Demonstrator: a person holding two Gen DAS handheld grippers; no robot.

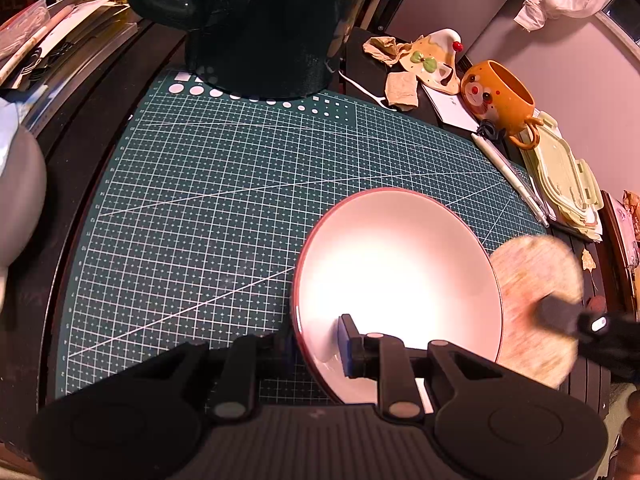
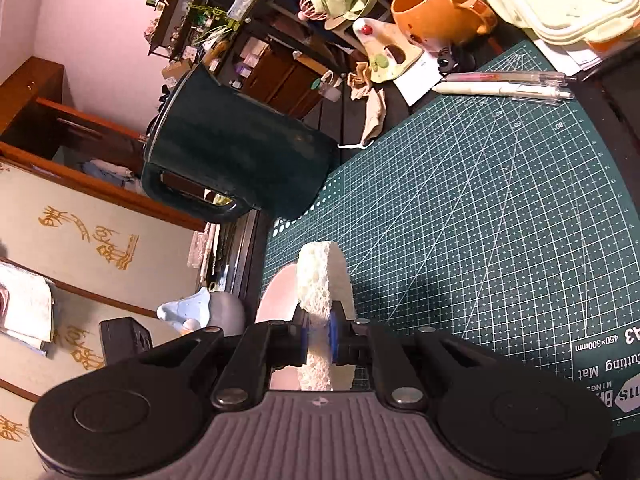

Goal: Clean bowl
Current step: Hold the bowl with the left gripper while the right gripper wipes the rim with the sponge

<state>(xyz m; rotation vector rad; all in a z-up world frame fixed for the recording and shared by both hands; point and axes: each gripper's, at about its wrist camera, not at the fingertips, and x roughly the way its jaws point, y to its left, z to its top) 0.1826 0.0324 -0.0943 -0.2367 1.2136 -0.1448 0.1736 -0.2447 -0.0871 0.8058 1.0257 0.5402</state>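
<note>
Left gripper (image 1: 320,346) clamped on the rim of the bowl (image 1: 400,276), near the cutting mat's (image 2: 480,200) edge printed "450×300mm". Right gripper (image 2: 319,334) squeezing a sponge (image 2: 320,280).

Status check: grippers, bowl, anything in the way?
Left gripper clamped on bowl rim. Right gripper shut on sponge, beside bowl. Nothing blocking.

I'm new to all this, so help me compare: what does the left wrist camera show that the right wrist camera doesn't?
Only the left wrist view shows the bowl's whole white inside, the left gripper clamped on the bowl rim. Only the right shows the right gripper squeezing the sponge edge-on, plus the mat's printed label. Both show the green cutting mat, dark pitcher and orange mug.
</note>
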